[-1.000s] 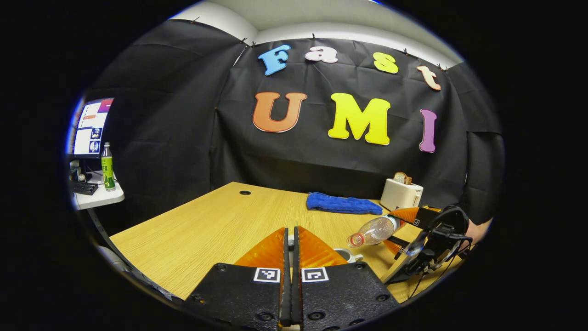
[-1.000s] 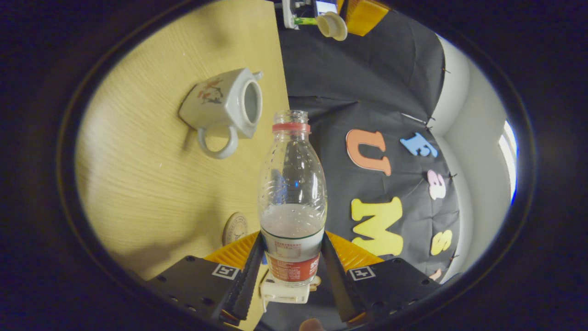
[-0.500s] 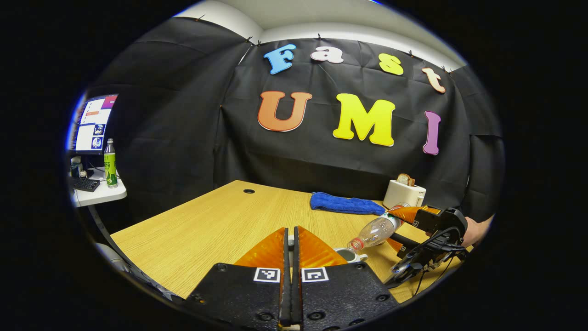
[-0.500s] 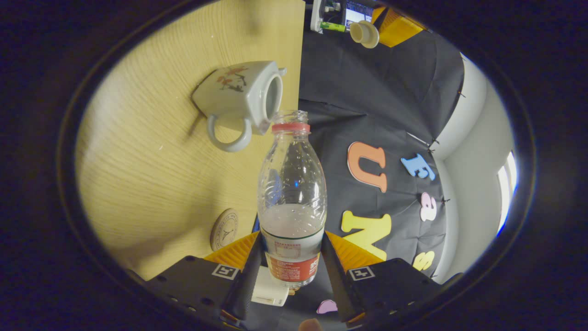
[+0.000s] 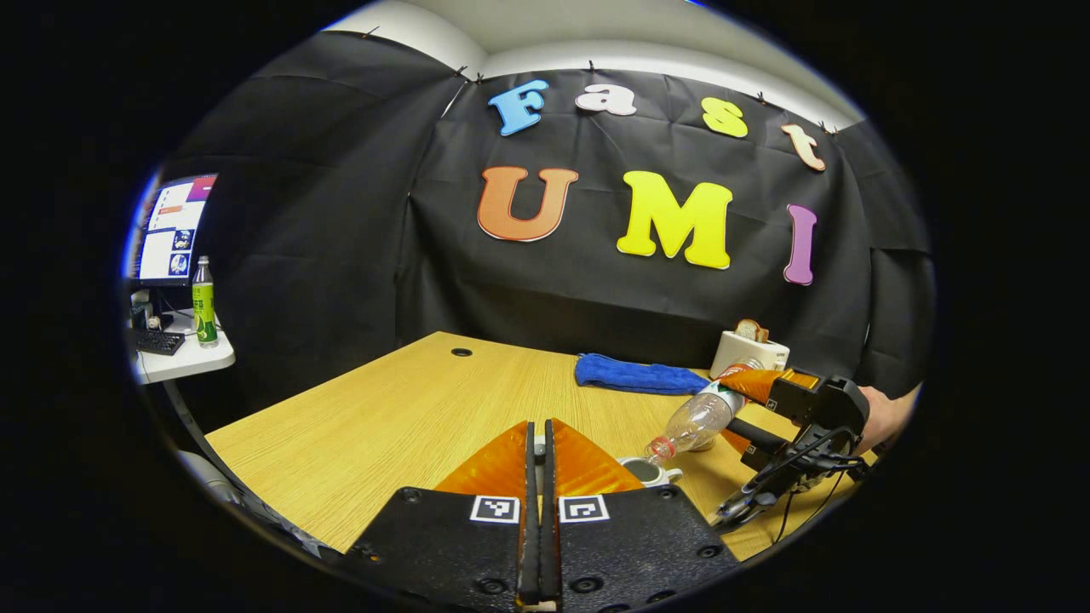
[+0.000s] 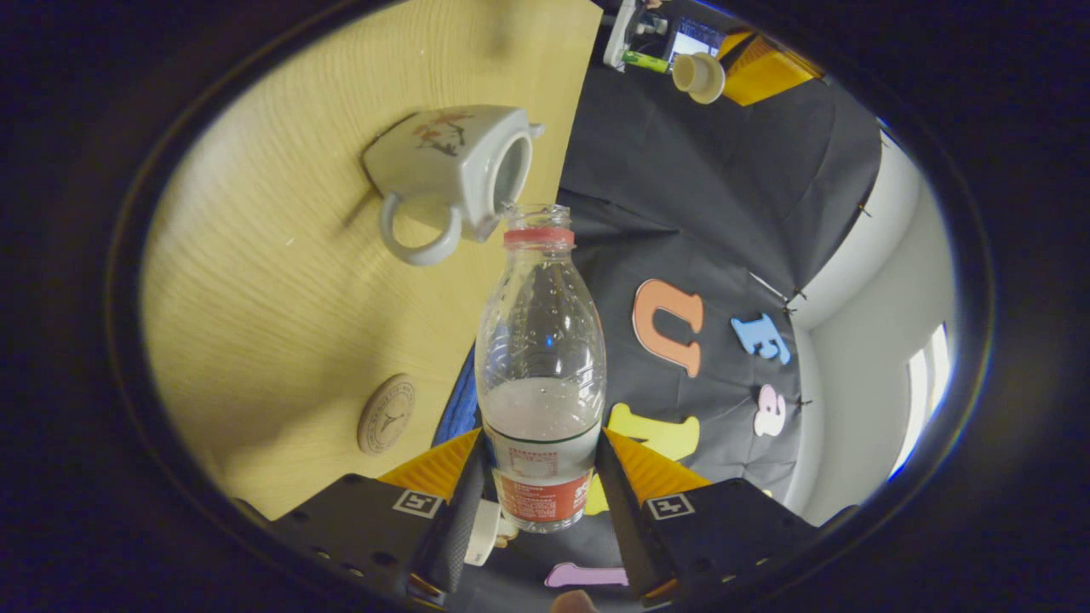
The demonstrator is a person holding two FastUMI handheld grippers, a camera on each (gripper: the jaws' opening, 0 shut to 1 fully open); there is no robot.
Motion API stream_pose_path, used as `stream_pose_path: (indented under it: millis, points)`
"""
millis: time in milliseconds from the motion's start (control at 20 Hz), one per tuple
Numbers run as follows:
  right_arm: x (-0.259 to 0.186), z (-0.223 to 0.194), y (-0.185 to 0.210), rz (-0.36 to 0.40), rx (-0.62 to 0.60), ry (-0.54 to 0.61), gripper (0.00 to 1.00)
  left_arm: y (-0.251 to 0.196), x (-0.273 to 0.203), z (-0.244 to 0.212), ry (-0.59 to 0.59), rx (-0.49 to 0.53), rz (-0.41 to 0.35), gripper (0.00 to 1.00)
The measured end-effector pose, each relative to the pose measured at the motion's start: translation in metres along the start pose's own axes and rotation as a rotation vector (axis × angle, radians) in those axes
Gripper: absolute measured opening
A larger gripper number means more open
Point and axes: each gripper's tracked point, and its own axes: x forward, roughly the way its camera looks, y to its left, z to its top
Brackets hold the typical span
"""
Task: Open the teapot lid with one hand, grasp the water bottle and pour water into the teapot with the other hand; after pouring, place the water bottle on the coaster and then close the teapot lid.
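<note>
My right gripper (image 6: 541, 455) is shut on the clear water bottle (image 6: 541, 358), which has a red neck ring, no cap and a little water. The bottle's mouth sits right at the open top of the white teapot (image 6: 443, 162). In the left gripper view the bottle (image 5: 694, 421) tilts mouth-down over the teapot (image 5: 649, 470), held by the right gripper (image 5: 734, 410). My left gripper (image 5: 538, 438) is shut on the teapot lid (image 6: 697, 75), held up away from the pot. A round coaster (image 6: 386, 413) lies on the wooden table (image 6: 281, 323).
A blue cloth (image 5: 639, 375) and a white toaster (image 5: 749, 351) stand at the table's back right. A side desk at the far left carries a monitor, a keyboard and a green bottle (image 5: 203, 302). A hand (image 5: 886, 417) holds the right gripper.
The right gripper has tipped the bottle further down and brought its mouth up to the teapot's opening. The left gripper has stayed almost still with the lid.
</note>
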Motion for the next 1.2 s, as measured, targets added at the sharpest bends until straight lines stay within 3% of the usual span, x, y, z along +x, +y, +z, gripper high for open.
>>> stream_pose_path:
  millis: [1200]
  points:
    - [0.001, 0.004, -0.011, -0.071, -0.144, -0.027, 0.72, 0.001, -0.001, -0.006, 0.025, 0.009, -0.006, 0.03]
